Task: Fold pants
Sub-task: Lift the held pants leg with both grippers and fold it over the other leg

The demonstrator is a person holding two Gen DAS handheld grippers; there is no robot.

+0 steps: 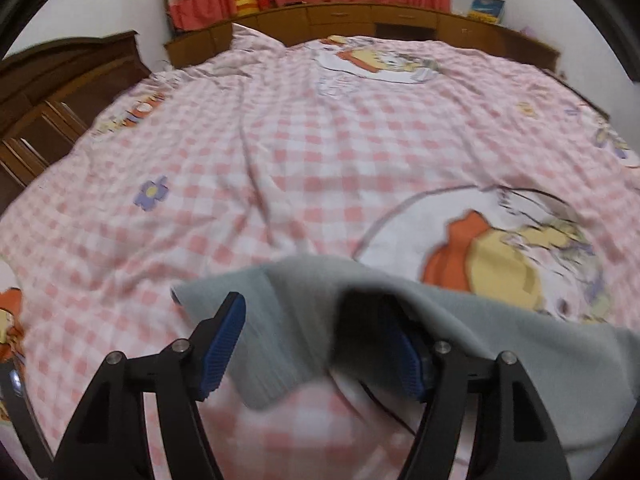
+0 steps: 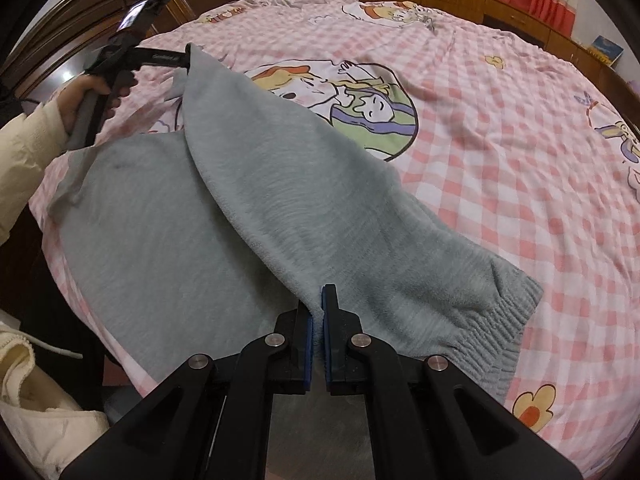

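Observation:
The grey fleece pants lie on the pink checked bedspread, one leg folded over the other, ribbed waistband at the near right. My right gripper is shut on the pants' folded edge near the waist. My left gripper has its jaws wide open; the cuff end of the pants drapes over the right finger and hangs between the pads. In the right wrist view the left gripper holds up the far leg end.
A dark wooden headboard stands at the left of the bed. A low wooden cabinet with curtains above runs along the far side. The person's cream sleeve is at the left edge.

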